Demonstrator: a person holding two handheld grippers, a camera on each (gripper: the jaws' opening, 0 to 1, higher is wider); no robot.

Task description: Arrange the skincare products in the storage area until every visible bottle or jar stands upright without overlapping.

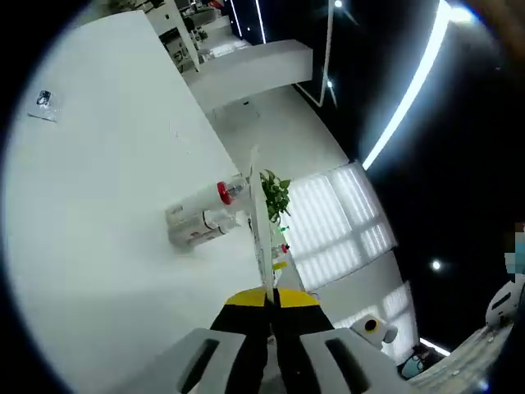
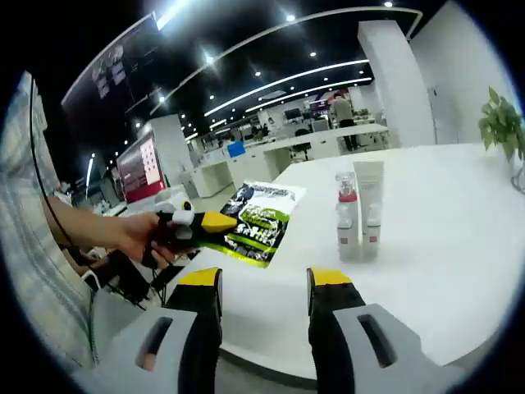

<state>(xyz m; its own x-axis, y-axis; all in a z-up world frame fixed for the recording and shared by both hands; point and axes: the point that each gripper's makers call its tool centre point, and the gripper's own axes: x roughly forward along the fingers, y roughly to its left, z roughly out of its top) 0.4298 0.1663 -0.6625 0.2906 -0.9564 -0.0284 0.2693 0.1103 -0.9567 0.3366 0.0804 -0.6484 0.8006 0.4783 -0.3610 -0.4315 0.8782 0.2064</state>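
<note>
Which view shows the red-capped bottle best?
The right gripper view: the red-capped bottle stands upright on the white table, beside a white tube, unobstructed. In the left gripper view the same bottle appears small, rolled sideways by camera tilt, and blurred.

Large open-plan office, dark ceiling [image 2: 271, 33] with long curved light strips [image 2: 279, 82] and small round spotlights. White table [image 2: 459, 246] spans 3 to 6 o'clock of right gripper view; potted plant [image 2: 502, 123] at its 3 o'clock edge. White pillar [image 2: 394, 74] at 1 o'clock. Rows of desks [image 2: 328, 144] beyond, red display panel [image 2: 143, 168] at 9 o'clock. Left gripper view: ribbed white panels [image 1: 344, 222] at 3 o'clock, pale floor [image 1: 279, 131].
</note>
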